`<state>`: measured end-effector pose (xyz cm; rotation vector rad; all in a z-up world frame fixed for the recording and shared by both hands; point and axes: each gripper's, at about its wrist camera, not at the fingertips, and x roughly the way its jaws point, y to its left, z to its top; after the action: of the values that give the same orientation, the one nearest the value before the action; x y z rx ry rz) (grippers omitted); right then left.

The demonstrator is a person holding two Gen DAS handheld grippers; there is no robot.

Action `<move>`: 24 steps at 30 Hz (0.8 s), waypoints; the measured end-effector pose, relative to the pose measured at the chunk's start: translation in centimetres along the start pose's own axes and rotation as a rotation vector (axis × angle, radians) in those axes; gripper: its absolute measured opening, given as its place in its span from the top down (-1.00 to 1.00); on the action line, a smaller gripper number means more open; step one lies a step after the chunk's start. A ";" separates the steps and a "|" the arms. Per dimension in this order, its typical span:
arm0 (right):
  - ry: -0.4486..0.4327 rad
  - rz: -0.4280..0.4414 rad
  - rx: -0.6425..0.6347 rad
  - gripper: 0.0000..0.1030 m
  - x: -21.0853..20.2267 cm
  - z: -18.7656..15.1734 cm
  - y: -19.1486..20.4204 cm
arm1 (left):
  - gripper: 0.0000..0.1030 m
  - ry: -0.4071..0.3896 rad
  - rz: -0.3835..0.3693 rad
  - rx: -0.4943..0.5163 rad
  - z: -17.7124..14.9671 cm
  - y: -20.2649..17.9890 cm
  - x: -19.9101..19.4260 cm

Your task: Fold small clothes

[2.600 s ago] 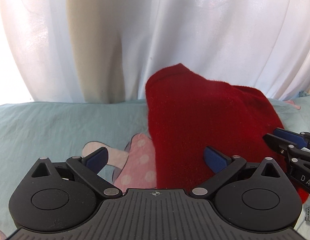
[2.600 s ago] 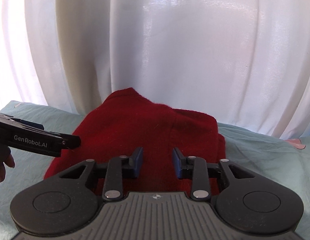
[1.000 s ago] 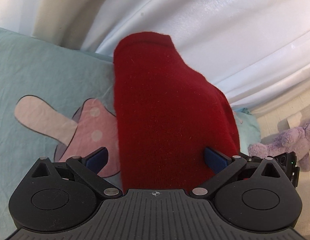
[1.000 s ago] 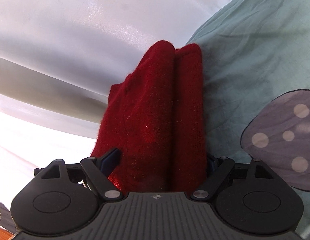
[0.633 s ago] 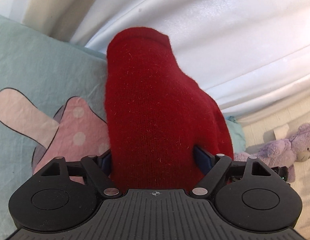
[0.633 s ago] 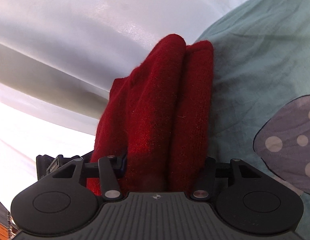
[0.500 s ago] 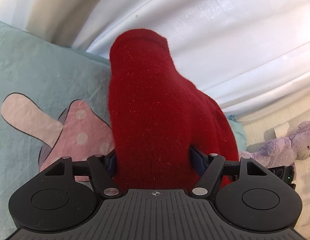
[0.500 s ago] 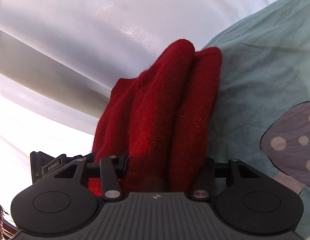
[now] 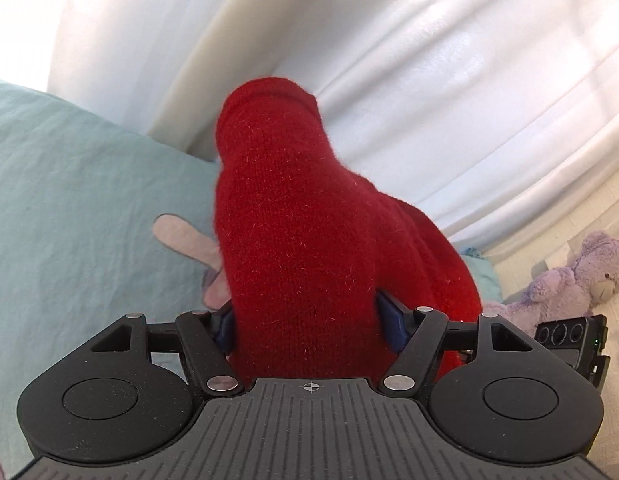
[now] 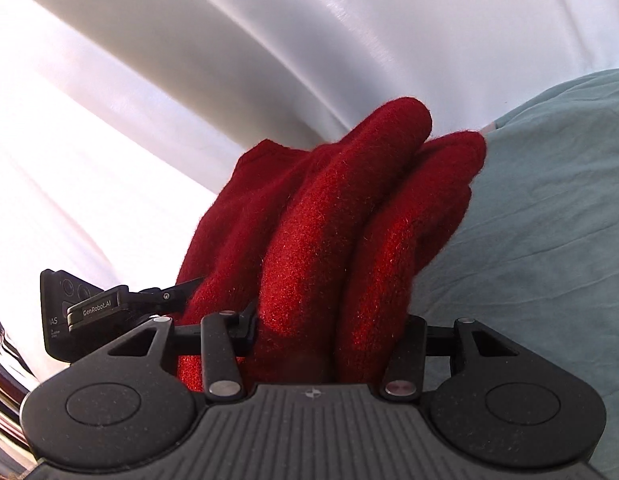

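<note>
Bulging between both pairs of jaws, red knit garment (image 9: 309,248), clamped by left gripper (image 9: 309,322) and right gripper (image 10: 329,330)

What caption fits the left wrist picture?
Left gripper shut on a red sweater above a teal bedsheet.

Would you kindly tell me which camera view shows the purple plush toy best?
The left wrist view: the purple plush toy lies in plain sight at the right edge, beyond the red knit garment. The right wrist view does not show it at all.
</note>
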<state>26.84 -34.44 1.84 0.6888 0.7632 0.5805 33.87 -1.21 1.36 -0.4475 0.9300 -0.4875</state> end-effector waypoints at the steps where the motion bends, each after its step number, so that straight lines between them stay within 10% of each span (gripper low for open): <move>1: 0.005 -0.011 -0.011 0.09 0.6 -0.5 0.5 | -0.42 0.003 0.019 -0.012 -0.2 0.7 0.0; 9: 0.025 -0.196 -0.054 -0.12 6.0 -4.2 2.2 | -0.65 -0.044 0.230 0.015 -2.8 4.4 0.0; 15: -0.137 -0.453 -0.214 -0.47 -0.4 -5.0 5.8 | -0.77 -0.212 0.444 0.149 -4.8 0.6 -5.7; 24: -0.069 -0.453 -0.472 0.47 3.7 -6.2 11.3 | -0.78 -0.085 0.488 0.253 -5.0 -3.2 -2.2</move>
<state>21.70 -22.54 5.30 0.0904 0.6572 0.3002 27.92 -3.28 1.90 -0.0045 0.8462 -0.1345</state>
